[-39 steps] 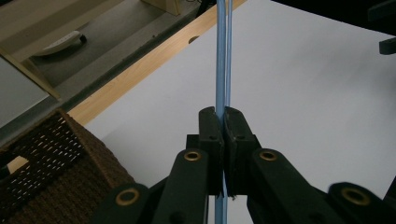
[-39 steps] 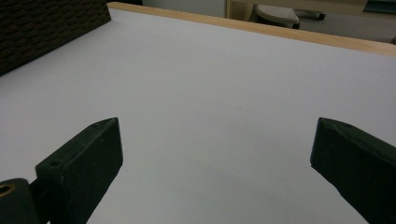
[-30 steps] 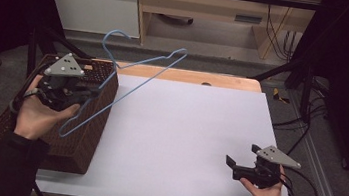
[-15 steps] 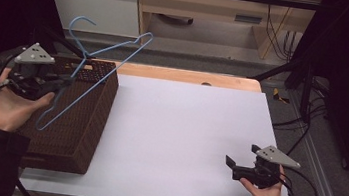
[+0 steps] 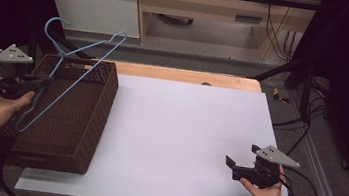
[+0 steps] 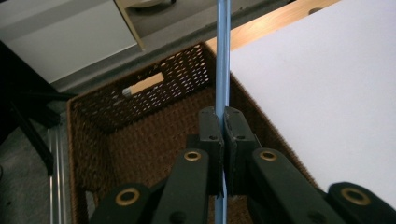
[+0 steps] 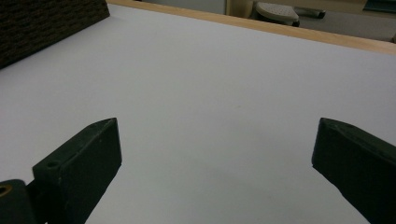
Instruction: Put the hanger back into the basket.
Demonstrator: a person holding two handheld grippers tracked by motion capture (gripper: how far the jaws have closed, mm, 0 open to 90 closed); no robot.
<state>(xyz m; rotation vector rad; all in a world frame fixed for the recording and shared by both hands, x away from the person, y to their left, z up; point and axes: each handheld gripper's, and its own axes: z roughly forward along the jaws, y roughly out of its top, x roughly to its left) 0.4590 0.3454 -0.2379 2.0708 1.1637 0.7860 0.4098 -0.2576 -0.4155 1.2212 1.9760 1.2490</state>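
Note:
A light blue wire hanger point(image 5: 72, 73) is held up over the brown wicker basket point(image 5: 87, 140) at the table's left, its hook pointing up and back. My left gripper point(image 5: 48, 81) is shut on the hanger's wire; in the left gripper view the blue wire point(image 6: 222, 60) runs straight up from between the closed jaws of my left gripper point(image 6: 223, 122), above the basket's inside point(image 6: 140, 135). At the table's front right, my right gripper point(image 5: 235, 166) rests open on the white surface, and nothing lies between its jaws point(image 7: 212, 140).
The white tabletop point(image 5: 183, 129) spreads between the basket and the right hand, with a wooden strip point(image 5: 185, 75) along its far edge. Behind the table stand wooden furniture and cables. Dark frame posts rise at both sides.
My left hand has carried the hanger leftward and outward, from over the basket's inner side to its left edge. The right gripper has stayed still and open.

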